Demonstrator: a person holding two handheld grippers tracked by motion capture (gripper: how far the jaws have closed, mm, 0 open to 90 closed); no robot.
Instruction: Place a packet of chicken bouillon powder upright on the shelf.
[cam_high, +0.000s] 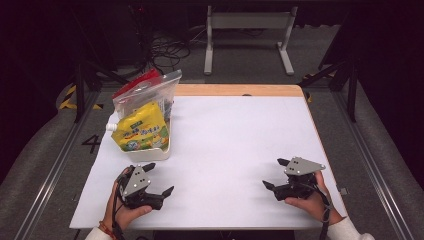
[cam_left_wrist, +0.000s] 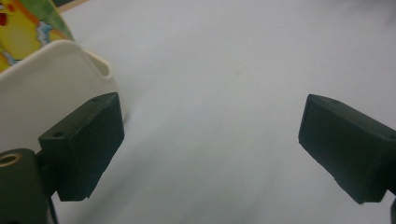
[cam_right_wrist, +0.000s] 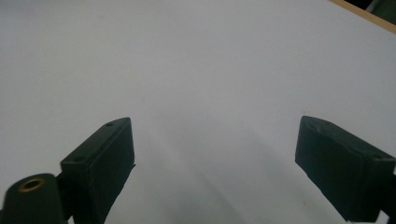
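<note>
High view overhead facing forward, gripper views close over the white table (cam_high: 240, 150) (shared)

Table (cam_high: 240, 91): wooden top, pale edge bare along the far side, the rest covered by a white sheet (cam_high: 230, 145) that I had before me. On the sheet, far-left corner: one white bin (cam_high: 152, 152), which carried a yellow pouch (cam_high: 141, 131) and a clear bag (cam_high: 150, 92). The sheet's middle lay bare.
</note>
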